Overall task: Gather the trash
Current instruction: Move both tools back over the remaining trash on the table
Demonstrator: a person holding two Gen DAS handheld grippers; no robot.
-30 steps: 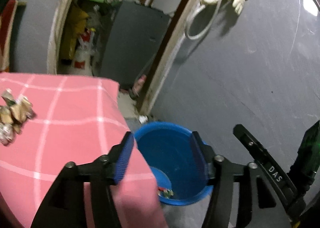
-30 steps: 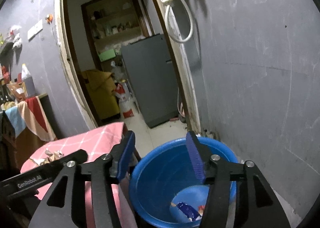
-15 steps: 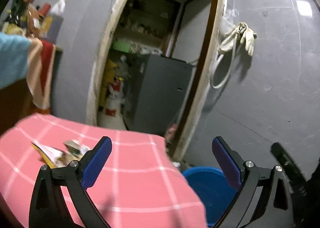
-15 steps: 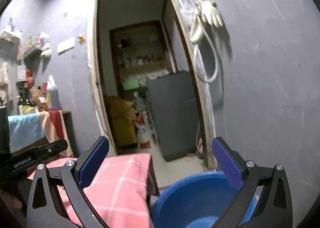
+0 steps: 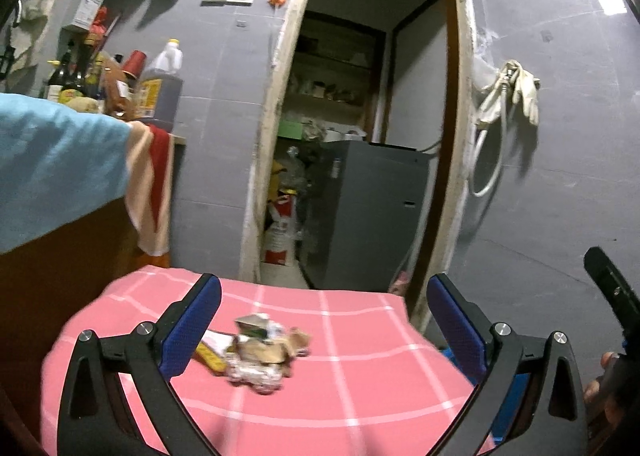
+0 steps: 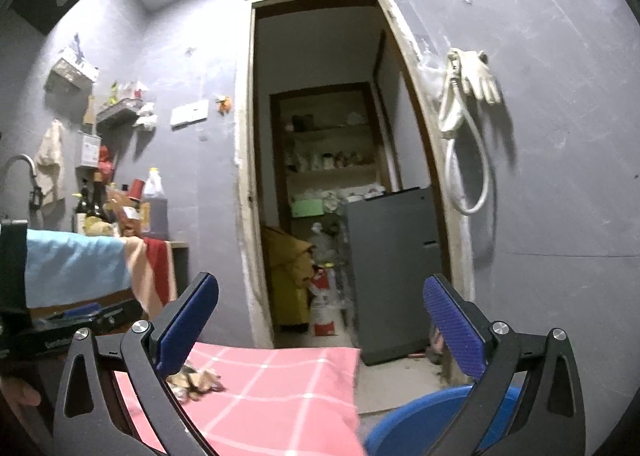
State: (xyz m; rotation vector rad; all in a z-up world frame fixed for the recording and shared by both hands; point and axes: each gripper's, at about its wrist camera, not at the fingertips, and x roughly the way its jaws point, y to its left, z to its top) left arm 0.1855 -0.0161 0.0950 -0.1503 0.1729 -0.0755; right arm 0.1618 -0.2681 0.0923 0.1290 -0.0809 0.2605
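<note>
A heap of crumpled wrappers and paper trash [image 5: 260, 356] lies on the pink checked tablecloth [image 5: 360, 376]. My left gripper [image 5: 324, 330] is open and empty, held above the cloth with the heap just inside its left finger. My right gripper [image 6: 320, 326] is open and empty, raised to the right of the table. The trash heap [image 6: 196, 380] shows low left in the right wrist view, partly behind the left finger. The blue basin [image 6: 416, 424] sits on the floor right of the table, below the right gripper.
A grey wall with hanging gloves and a hose [image 5: 508, 96] is on the right. An open doorway [image 5: 360, 136] leads to a storeroom with a grey cabinet [image 5: 372, 212]. A counter with bottles [image 5: 100, 76] and draped towels stands left.
Both grippers opened wide and lifted away from the blue basin. The left gripper swung left over the pink table, bringing the trash heap between its fingers in view.
</note>
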